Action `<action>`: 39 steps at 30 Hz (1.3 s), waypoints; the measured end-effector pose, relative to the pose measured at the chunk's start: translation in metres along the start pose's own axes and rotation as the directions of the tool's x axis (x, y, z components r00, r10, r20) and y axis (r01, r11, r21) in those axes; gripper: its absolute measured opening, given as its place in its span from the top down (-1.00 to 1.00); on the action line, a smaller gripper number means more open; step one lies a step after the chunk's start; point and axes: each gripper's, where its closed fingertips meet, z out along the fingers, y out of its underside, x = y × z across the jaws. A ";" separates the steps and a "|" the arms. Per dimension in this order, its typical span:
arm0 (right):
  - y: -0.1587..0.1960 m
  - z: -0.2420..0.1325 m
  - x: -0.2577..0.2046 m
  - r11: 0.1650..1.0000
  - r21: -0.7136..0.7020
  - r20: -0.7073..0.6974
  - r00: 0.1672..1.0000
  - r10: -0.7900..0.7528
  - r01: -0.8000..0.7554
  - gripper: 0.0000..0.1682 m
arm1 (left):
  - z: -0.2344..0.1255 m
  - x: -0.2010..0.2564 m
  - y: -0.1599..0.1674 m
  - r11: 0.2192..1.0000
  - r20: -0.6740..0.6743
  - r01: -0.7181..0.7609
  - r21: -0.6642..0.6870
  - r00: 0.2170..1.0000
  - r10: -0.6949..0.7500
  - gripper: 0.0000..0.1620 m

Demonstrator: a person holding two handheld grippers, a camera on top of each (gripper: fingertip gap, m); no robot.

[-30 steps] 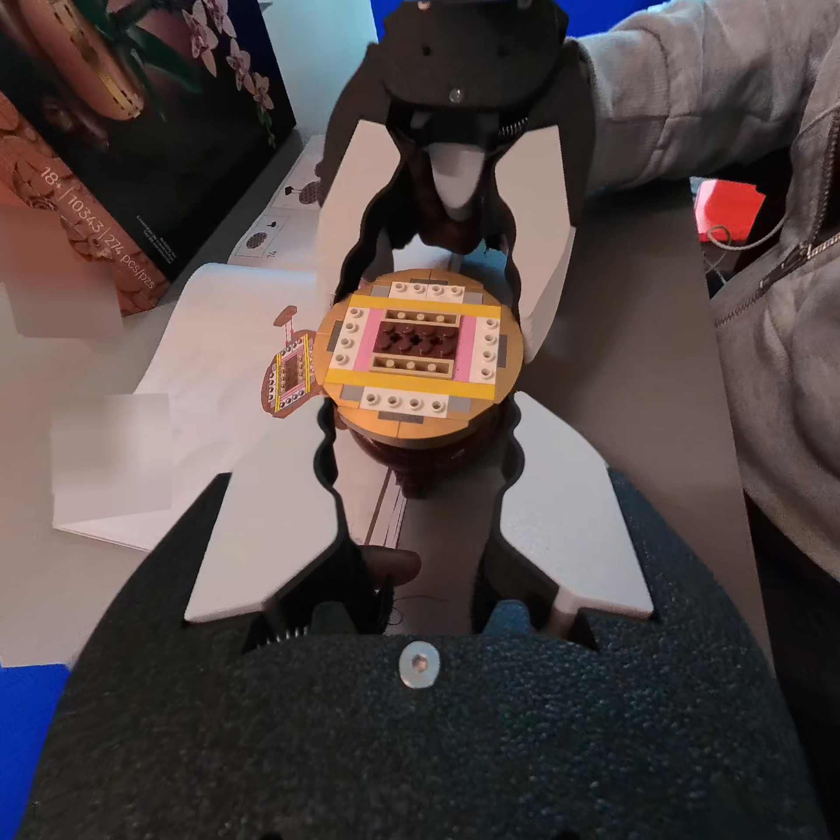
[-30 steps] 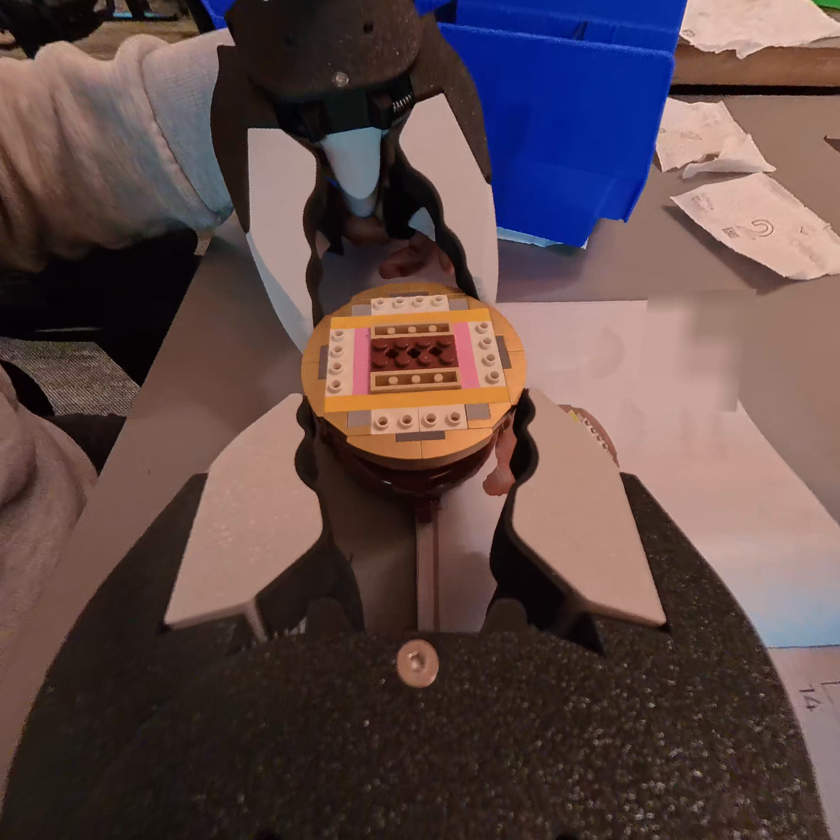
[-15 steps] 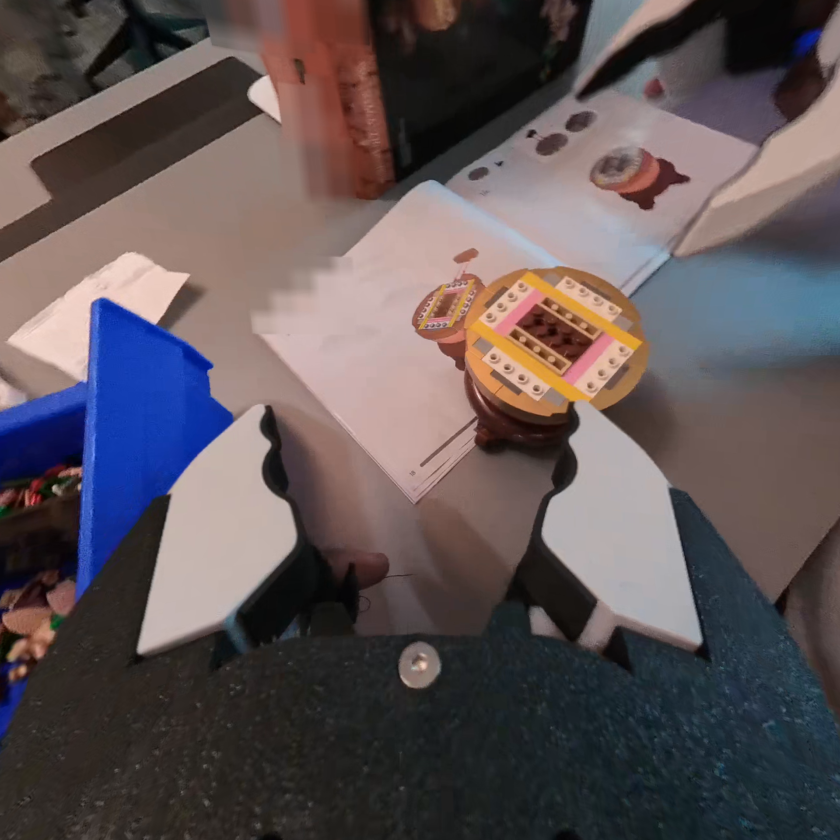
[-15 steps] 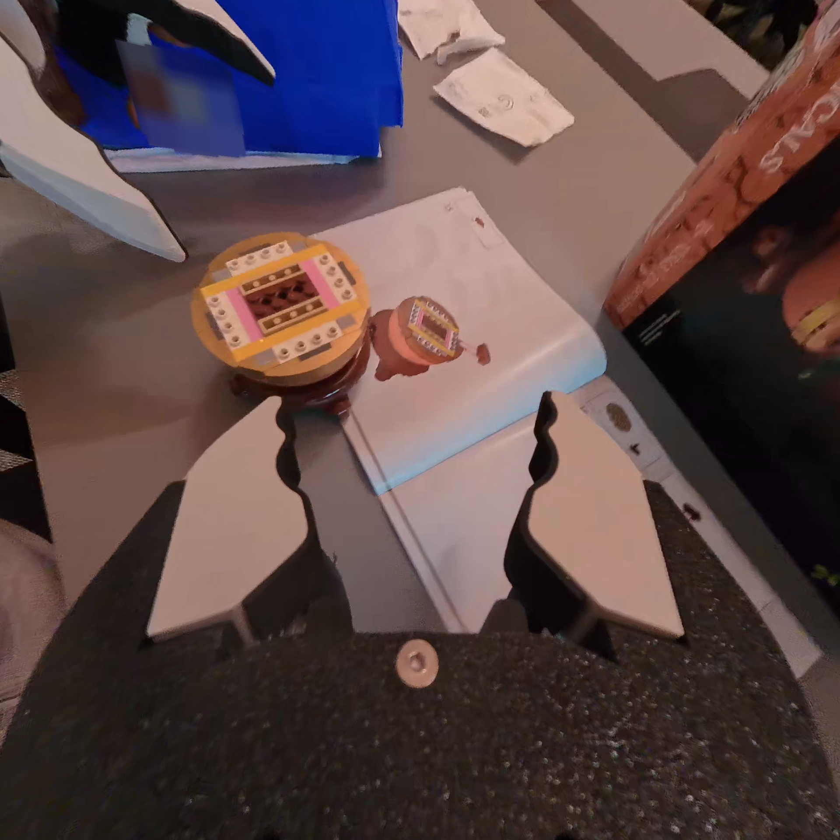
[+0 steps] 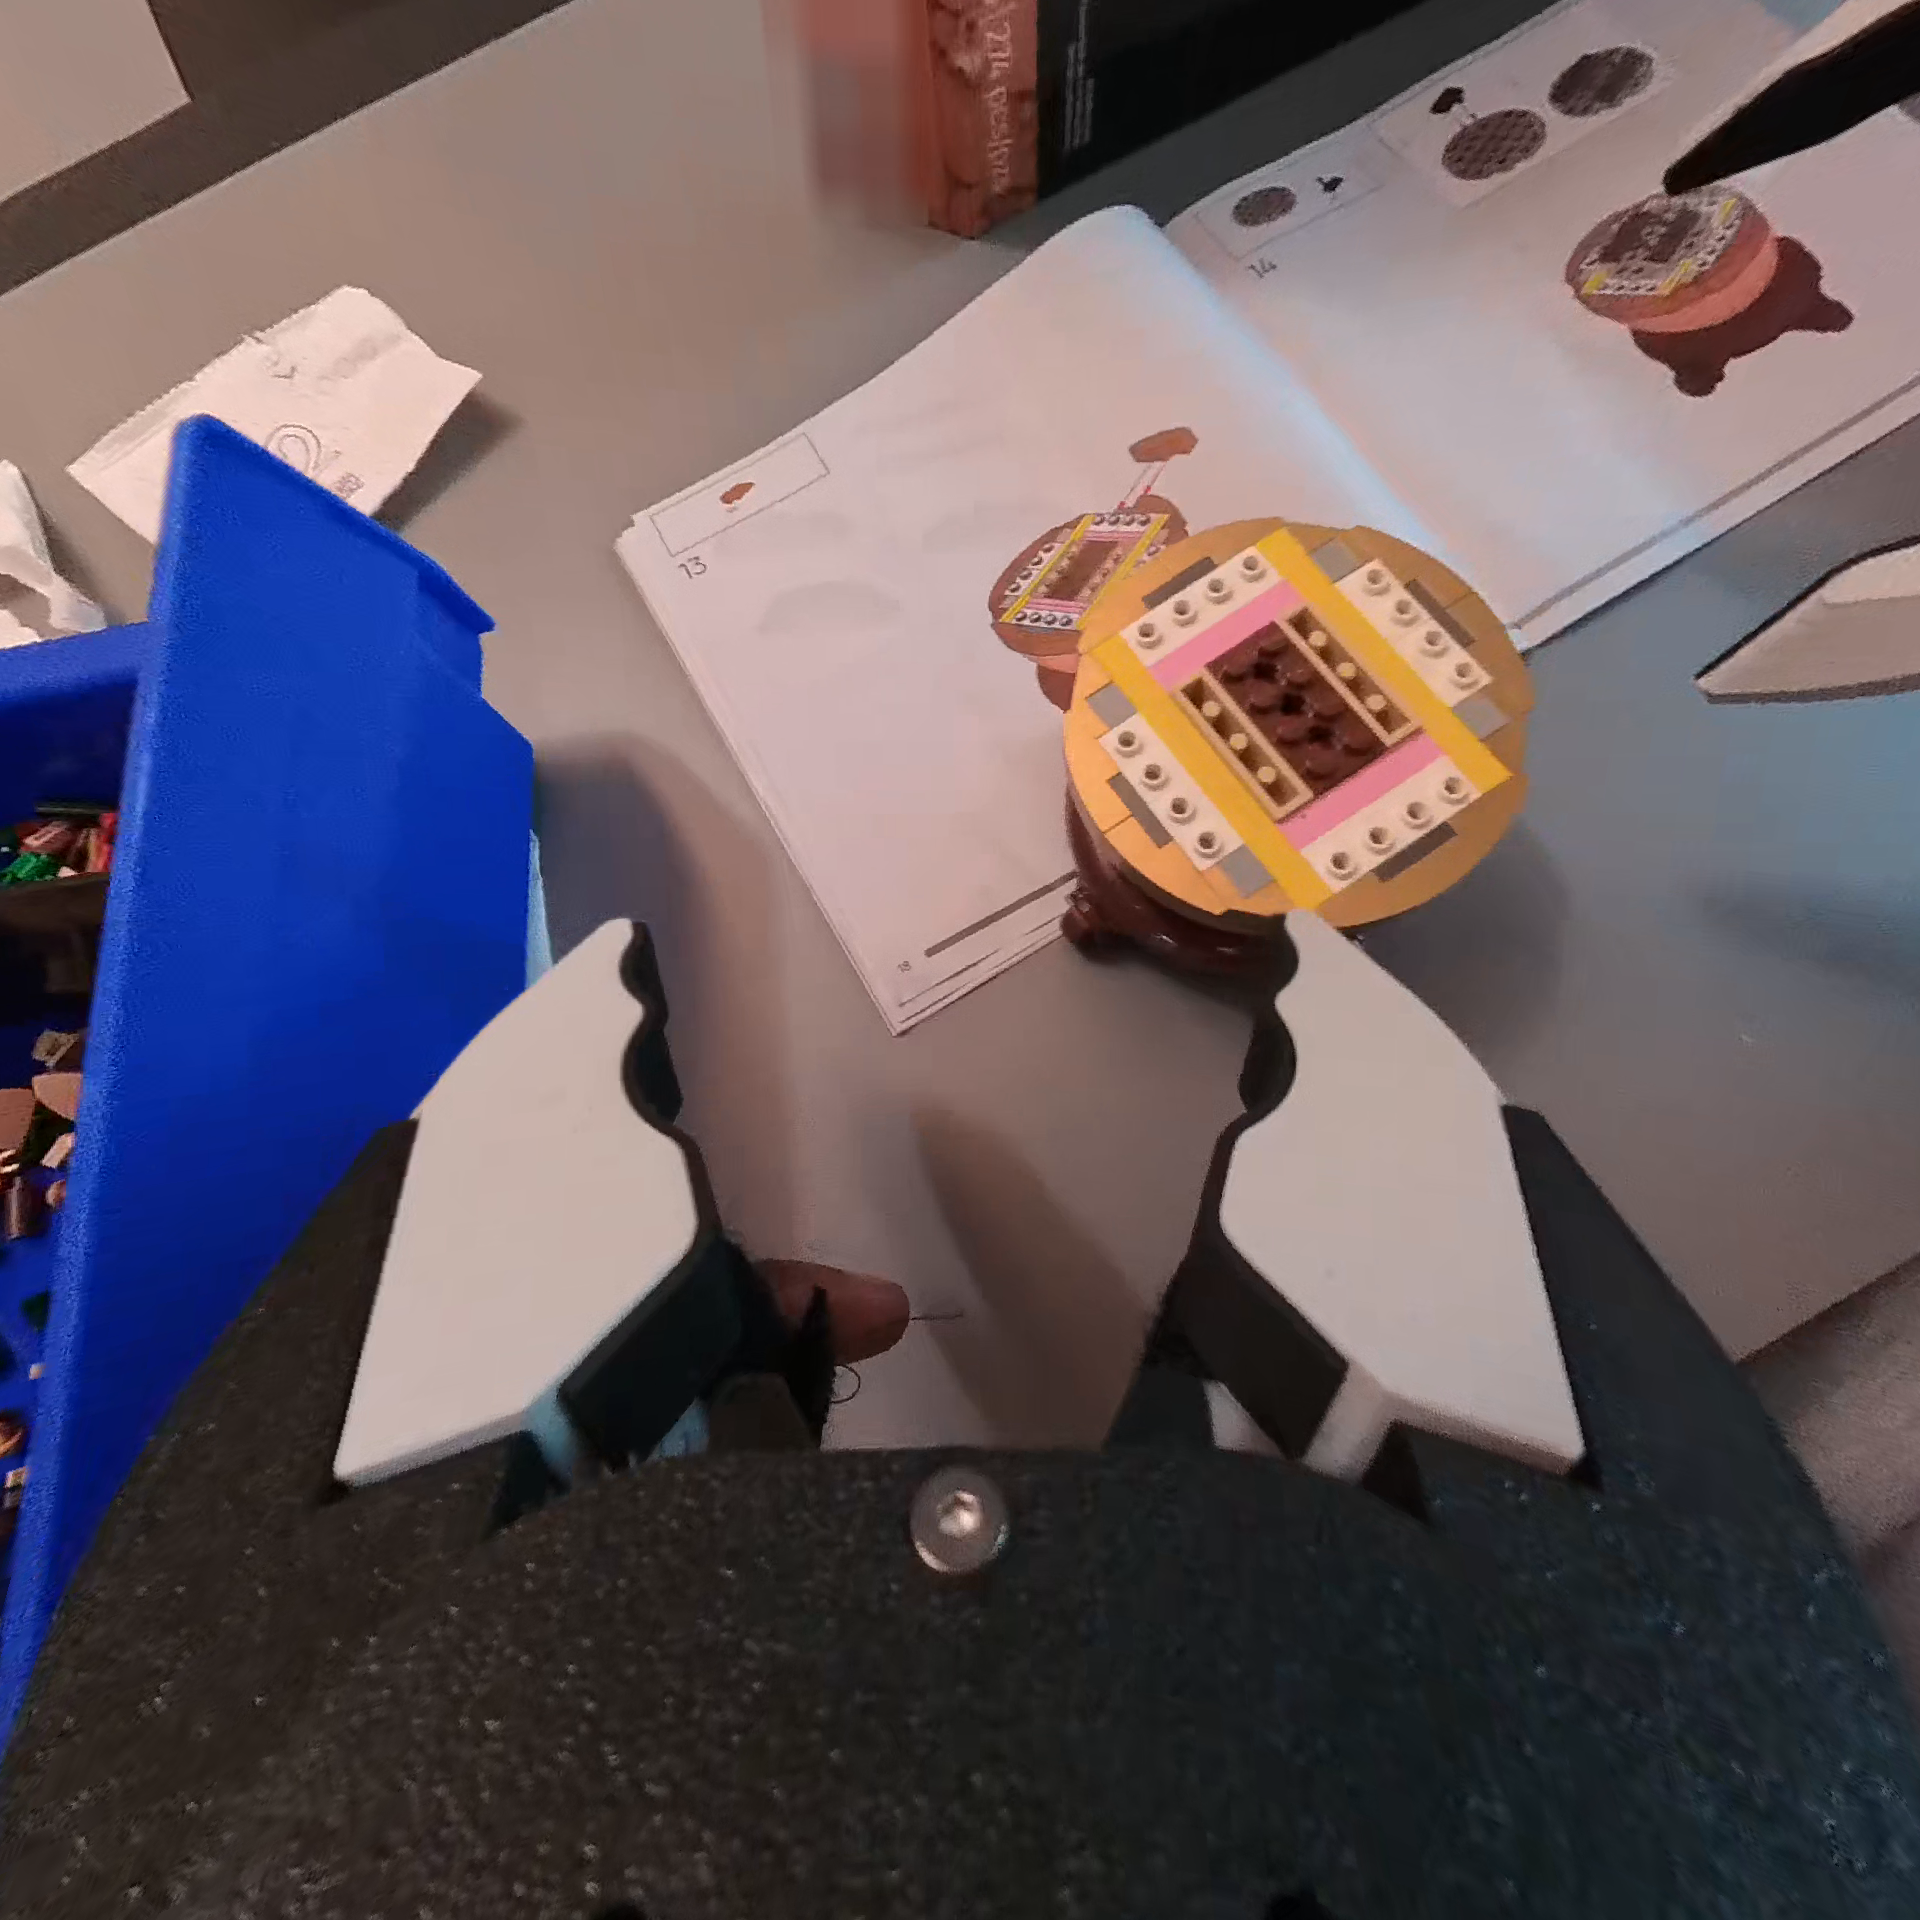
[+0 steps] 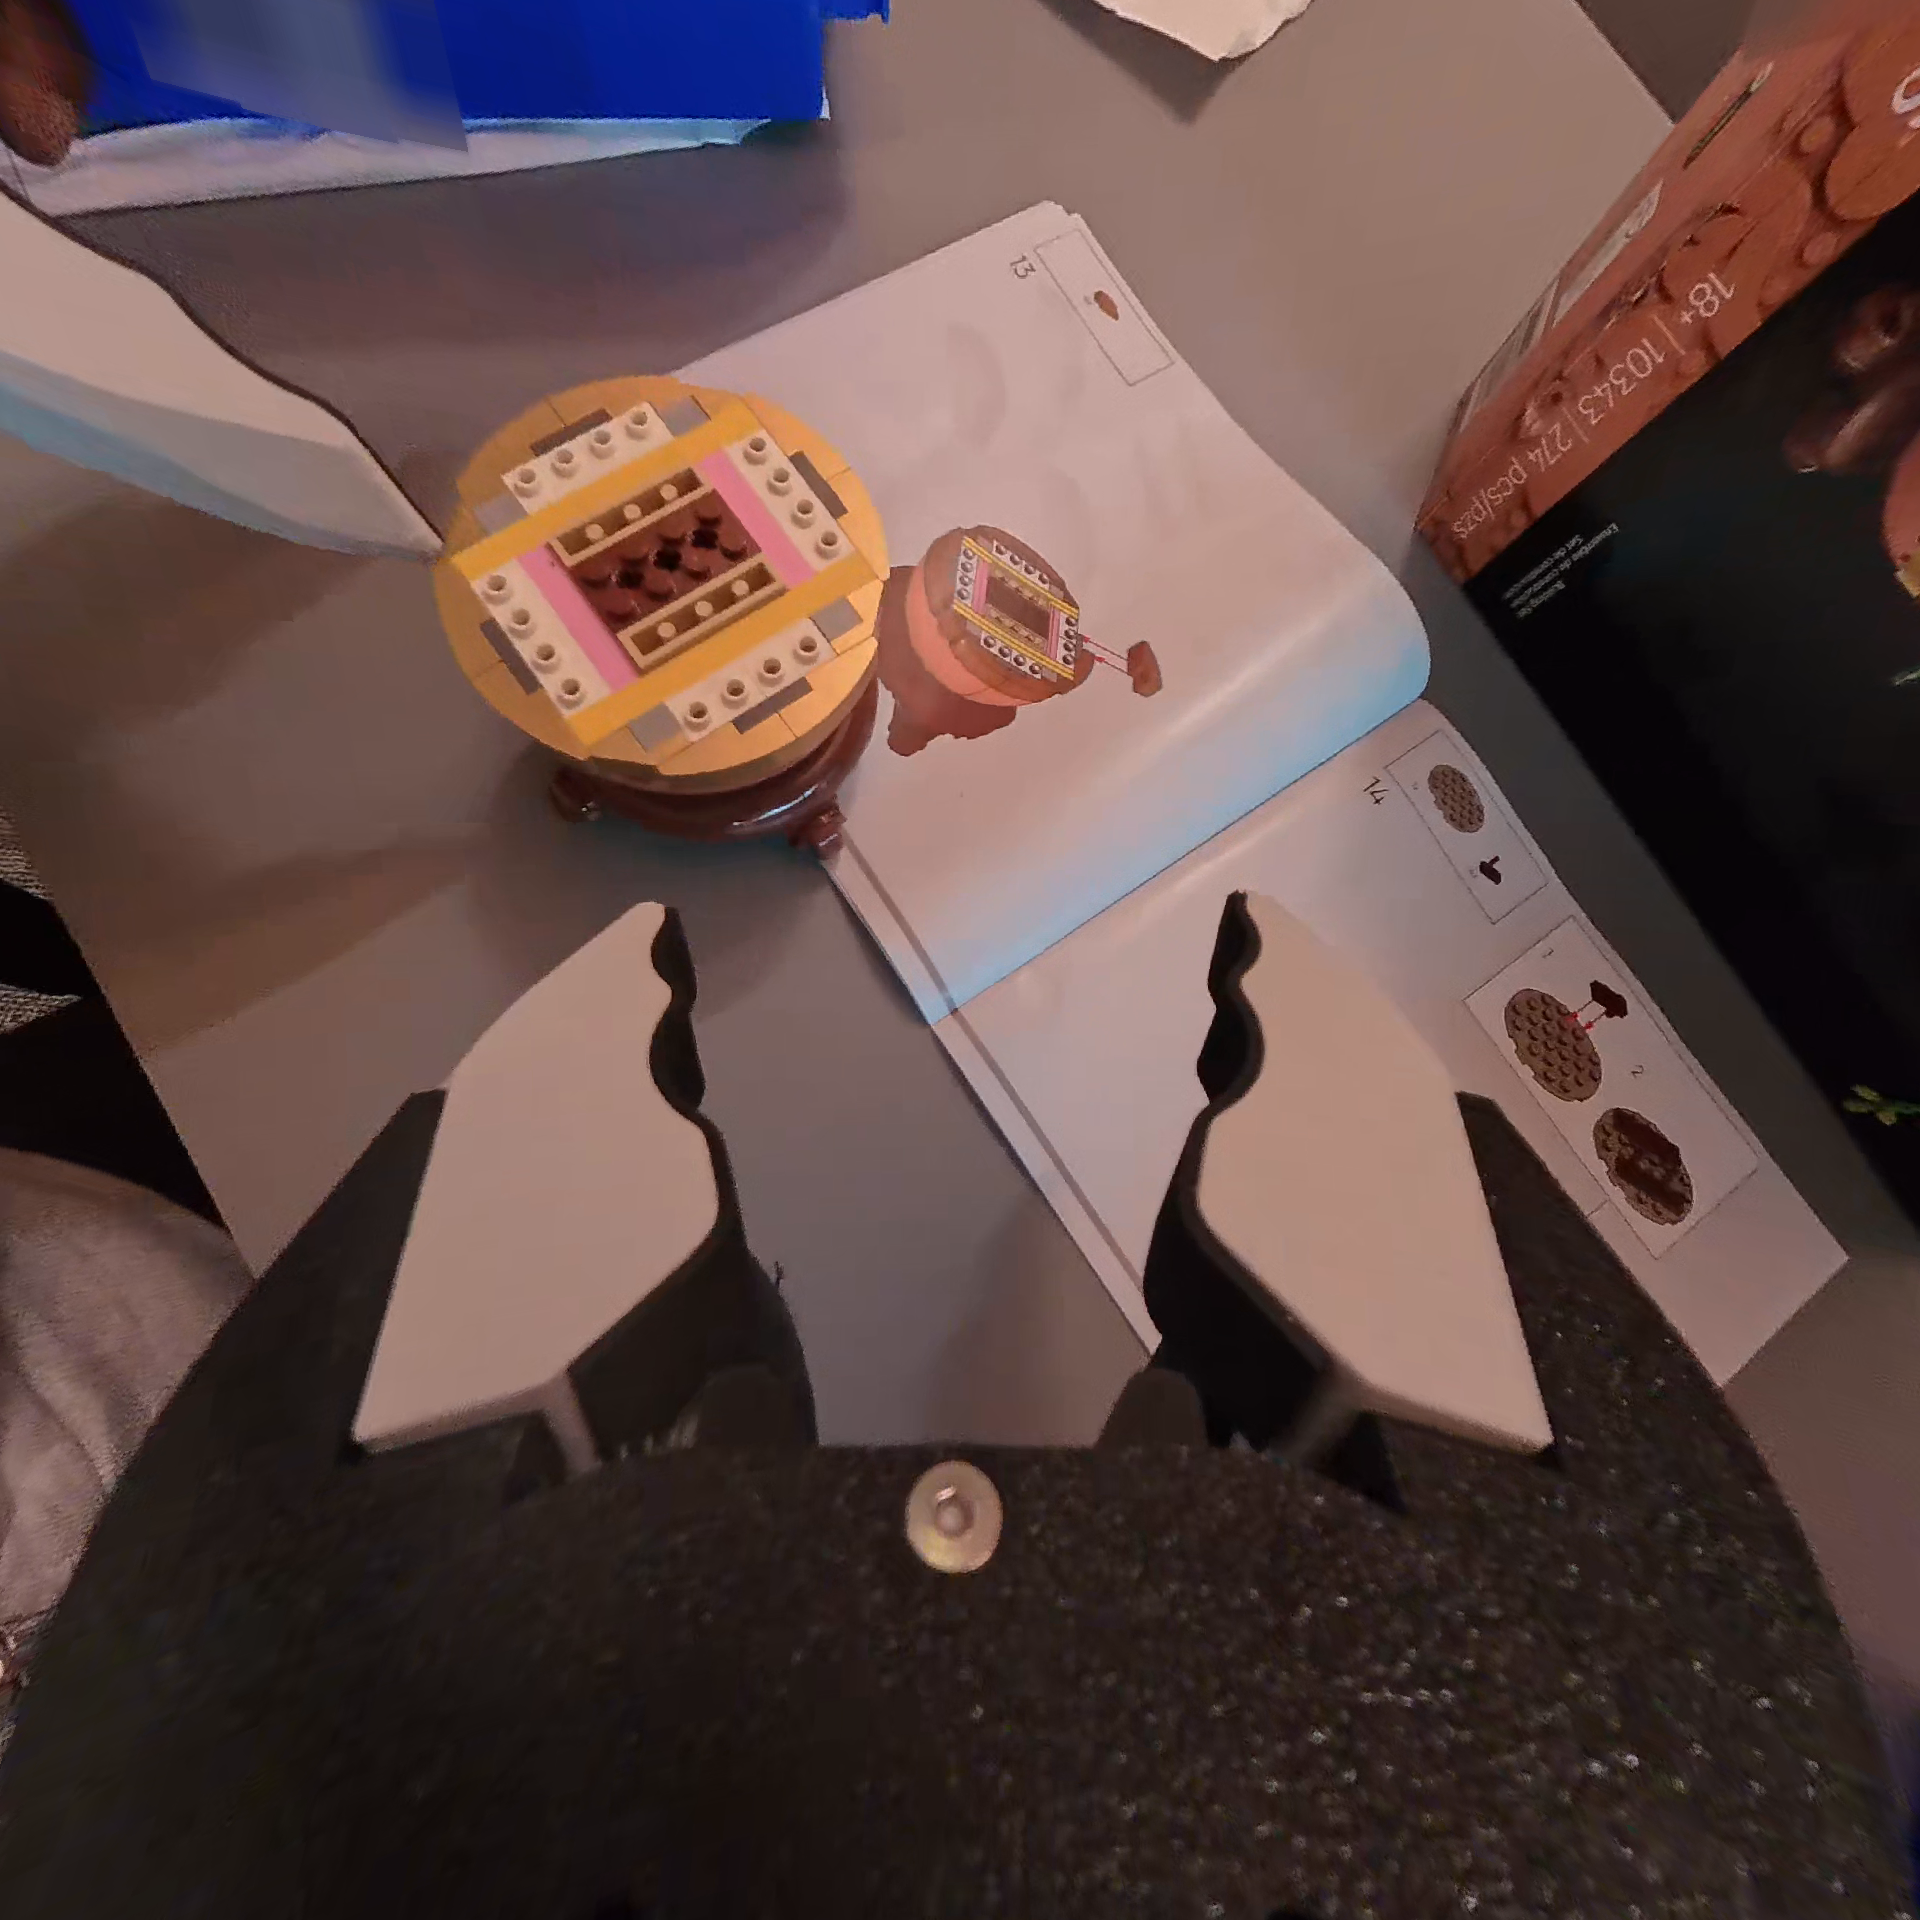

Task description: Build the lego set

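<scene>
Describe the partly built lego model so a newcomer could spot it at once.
On the grey table, find the open instruction booklet. The lego model stands at its edge: a round tan disc on a dark brown base, the only real studded piece beside the printed drawings.

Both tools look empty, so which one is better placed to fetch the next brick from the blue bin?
Probably the left tool. In its view the blue bin with loose bricks stands right beside its open jaws. In the right tool's view the bin lies far off, beyond the model. Both are empty.
</scene>
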 end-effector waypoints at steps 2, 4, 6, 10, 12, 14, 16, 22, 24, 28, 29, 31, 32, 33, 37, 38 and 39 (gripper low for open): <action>0.000 -0.001 -0.001 1.000 0.002 0.003 1.000 0.001 -0.001 -0.13 | -0.002 0.002 0.001 1.000 0.006 -0.023 -0.007 1.000 0.023 -0.33; -0.002 -0.003 -0.002 1.000 0.008 0.005 1.000 0.003 -0.003 -0.12 | -0.006 0.003 0.001 1.000 0.004 -0.028 -0.004 1.000 0.028 -0.32; -0.003 -0.003 -0.004 1.000 -0.001 0.002 1.000 -0.005 0.005 -0.12 | -0.008 0.006 -0.001 1.000 -0.008 -0.021 0.006 1.000 0.021 -0.32; -0.008 -0.004 -0.006 1.000 -0.014 0.006 1.000 -0.012 0.012 -0.11 | -0.011 0.007 -0.006 1.000 -0.011 -0.030 0.000 0.999 0.030 -0.31; -0.013 -0.004 -0.005 1.000 -0.013 0.001 1.000 -0.022 0.022 -0.11 | -0.013 0.006 -0.010 0.999 -0.015 -0.039 -0.001 0.999 0.039 -0.30; -0.018 -0.005 -0.004 1.000 -0.010 -0.007 1.000 -0.029 0.029 -0.11 | -0.014 0.004 -0.014 0.999 -0.003 -0.051 -0.001 0.999 0.051 -0.30; -0.021 -0.004 -0.004 1.000 -0.006 -0.006 1.000 -0.029 0.029 -0.11 | -0.015 0.002 -0.016 0.998 0.006 -0.065 -0.004 0.998 0.065 -0.28; -0.020 -0.002 -0.005 1.000 -0.010 -0.003 1.000 -0.020 0.020 -0.10 | -0.012 0.002 -0.017 0.997 0.007 -0.075 -0.013 0.997 0.075 -0.28; -0.019 -0.002 -0.005 1.000 -0.010 0.000 1.000 -0.018 0.018 -0.09 | -0.011 0.003 -0.015 0.997 0.007 -0.075 -0.019 0.997 0.076 -0.27; -0.017 0.001 -0.006 1.000 -0.011 0.014 1.000 -0.011 0.011 -0.09 | -0.010 0.002 -0.014 0.997 0.014 -0.076 -0.031 0.997 0.076 -0.26; -0.017 0.002 -0.008 1.000 -0.005 0.037 0.999 -0.007 0.008 -0.09 | -0.010 0.001 -0.013 0.996 0.013 -0.079 -0.038 0.997 0.079 -0.26; -0.017 0.004 -0.009 1.000 -0.005 0.065 0.998 0.010 -0.010 -0.10 | -0.010 0.000 -0.012 0.995 0.013 -0.085 -0.052 0.996 0.085 -0.26; -0.016 0.005 -0.007 1.000 -0.011 0.064 0.998 0.011 -0.010 -0.10 | -0.010 0.000 -0.013 0.994 0.009 -0.088 -0.060 0.996 0.089 -0.26; -0.015 0.006 -0.005 1.000 -0.019 0.065 0.998 0.008 -0.007 -0.10 | -0.010 0.000 -0.013 0.993 0.002 -0.090 -0.069 0.996 0.091 -0.26; -0.021 0.007 0.007 0.999 -0.045 0.086 0.996 -0.013 0.017 -0.12 | -0.010 -0.005 -0.016 0.980 -0.048 -0.133 -0.146 0.991 0.128 -0.25; -0.023 0.008 0.012 0.998 -0.055 0.087 0.996 -0.027 0.031 -0.11 | -0.009 -0.007 -0.017 0.974 -0.065 -0.152 -0.169 0.988 0.143 -0.25; -0.025 0.009 0.016 0.997 -0.066 0.088 0.995 -0.041 0.046 -0.11 | -0.008 -0.011 -0.018 0.966 -0.079 -0.172 -0.194 0.984 0.159 -0.24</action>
